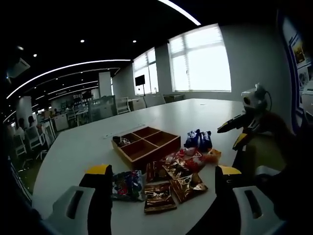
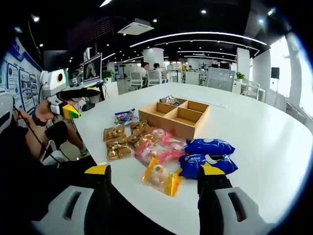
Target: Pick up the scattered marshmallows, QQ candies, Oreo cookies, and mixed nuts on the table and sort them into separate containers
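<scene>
Both grippers, left (image 1: 159, 183) and right (image 2: 153, 181), are being held wide apart over the near table edge, nothing clamped. Snack packets (image 2: 161, 152) are lying just beside the wooden tray (image 2: 174, 124); probably light, crinkly, slippery, best pinched at a sealed edge

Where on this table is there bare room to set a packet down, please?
Bare tabletop lies beyond and to the right of the wooden tray in the right gripper view. It is crowded in front of the tray, where brown packets, pink packets and blue packets cluster.
</scene>
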Motion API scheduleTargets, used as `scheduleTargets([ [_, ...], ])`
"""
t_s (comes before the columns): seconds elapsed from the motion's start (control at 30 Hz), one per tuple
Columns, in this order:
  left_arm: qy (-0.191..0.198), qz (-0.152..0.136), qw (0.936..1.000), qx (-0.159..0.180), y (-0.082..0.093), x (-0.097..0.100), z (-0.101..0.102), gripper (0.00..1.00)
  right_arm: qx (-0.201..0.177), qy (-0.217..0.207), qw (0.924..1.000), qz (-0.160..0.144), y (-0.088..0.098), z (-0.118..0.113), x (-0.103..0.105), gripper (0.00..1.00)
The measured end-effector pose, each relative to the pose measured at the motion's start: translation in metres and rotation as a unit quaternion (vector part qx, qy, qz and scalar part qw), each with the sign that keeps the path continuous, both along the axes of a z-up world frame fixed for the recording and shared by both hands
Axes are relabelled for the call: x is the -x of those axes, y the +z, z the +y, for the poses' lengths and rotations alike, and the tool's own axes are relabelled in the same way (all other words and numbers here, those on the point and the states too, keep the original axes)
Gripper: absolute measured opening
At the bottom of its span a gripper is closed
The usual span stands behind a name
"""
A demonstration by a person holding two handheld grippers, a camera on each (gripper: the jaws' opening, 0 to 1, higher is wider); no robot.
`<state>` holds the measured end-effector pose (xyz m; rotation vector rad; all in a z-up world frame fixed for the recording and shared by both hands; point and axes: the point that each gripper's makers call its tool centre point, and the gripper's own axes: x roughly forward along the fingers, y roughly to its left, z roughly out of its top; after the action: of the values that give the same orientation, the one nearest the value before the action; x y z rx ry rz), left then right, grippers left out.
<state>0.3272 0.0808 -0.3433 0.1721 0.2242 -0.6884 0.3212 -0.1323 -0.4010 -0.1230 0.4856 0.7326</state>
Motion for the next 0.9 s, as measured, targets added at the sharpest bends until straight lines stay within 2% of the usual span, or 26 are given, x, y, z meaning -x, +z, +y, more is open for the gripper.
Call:
scheduleTargets([
  [0.07, 0.0, 0.0, 1.0, 0.002, 0.0, 0.0, 0.0, 0.9, -0.003, 0.003, 1.0, -0.006, 0.002, 0.002, -0.001, 0.62],
  [0.47, -0.001, -0.003, 1.0, 0.002, 0.002, 0.002, 0.001, 0.89, -0.005, 0.016, 0.9999, 0.004, -0.007, 0.014, -0.007, 0.59],
  [0.67, 0.0, -0.007, 1.0, 0.003, 0.004, 0.002, 0.001, 0.87, -0.019, 0.012, 0.9997, -0.006, -0.003, 0.017, -0.012, 0.55],
  [0.9, 0.0, -0.005, 1.0, 0.003, 0.003, 0.001, 0.001, 0.87, -0.009, 0.018, 0.9998, -0.002, -0.009, 0.021, -0.014, 0.53],
])
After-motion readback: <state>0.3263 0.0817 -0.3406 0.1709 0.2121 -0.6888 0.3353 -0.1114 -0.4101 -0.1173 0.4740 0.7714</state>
